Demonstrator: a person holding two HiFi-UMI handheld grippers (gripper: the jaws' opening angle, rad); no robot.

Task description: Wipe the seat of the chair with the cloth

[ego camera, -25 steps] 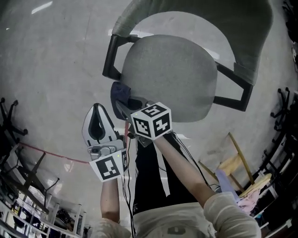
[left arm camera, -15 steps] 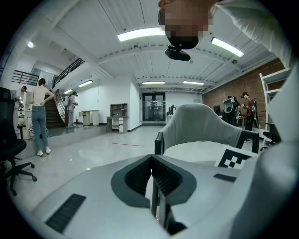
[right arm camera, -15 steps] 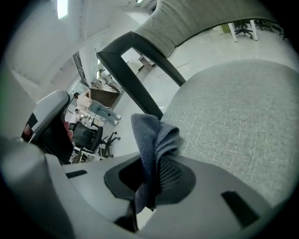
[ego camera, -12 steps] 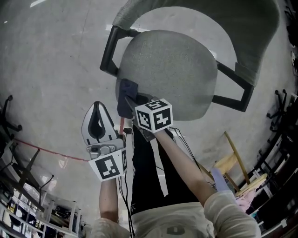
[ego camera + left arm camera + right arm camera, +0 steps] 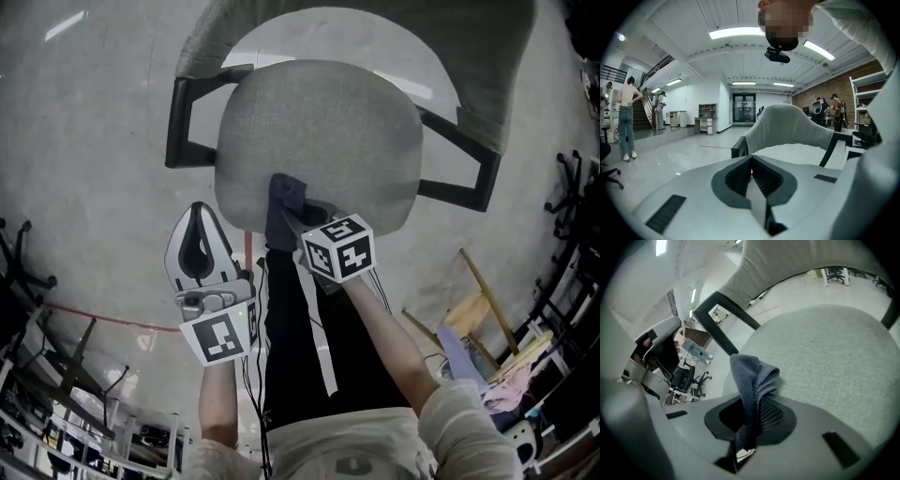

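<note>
The right claw (image 5: pixel 749 425) is clamped tight on a fuzzy dark blue cloth (image 5: pixel 753 376), whose bunched fold sits at the front edge of the rounded, grey woven chair seat (image 5: pixel 319 122). That forearm reaches forward. The left claw (image 5: pixel 751 164), closed and empty, is held off the seat's front left corner.

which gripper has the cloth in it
The right gripper: its jaws are shut on the dark blue cloth, over the chair seat. The left gripper has its jaws together with nothing between them.
</note>
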